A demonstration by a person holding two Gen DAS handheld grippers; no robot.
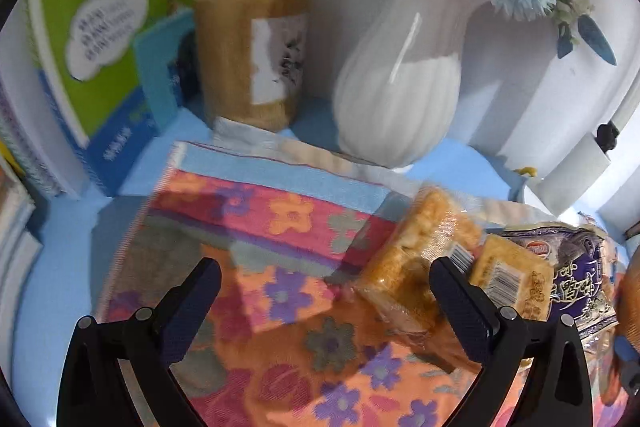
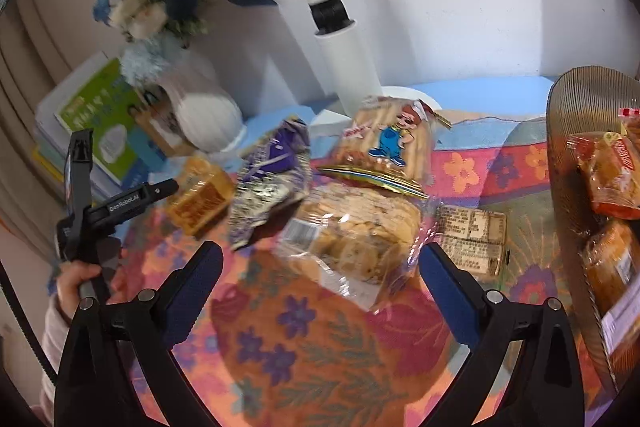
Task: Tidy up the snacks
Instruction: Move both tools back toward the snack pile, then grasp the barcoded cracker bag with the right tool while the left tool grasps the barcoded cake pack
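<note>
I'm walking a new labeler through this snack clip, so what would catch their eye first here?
The bright floral cloth covering the table, with wrapped snacks strewn across its middle, a clear cookie bag nearest the open right hand-held gripper. At the right edge, a ribbed basket already holds orange packets. Behind, a white vase of blue flowers stands by the wall.

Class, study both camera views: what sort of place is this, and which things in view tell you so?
Probably a desk or study corner at home. Books lean against the wall beside a wooden pen holder and a white vase of blue flowers, while wrapped snacks lie on a floral cloth.
</note>
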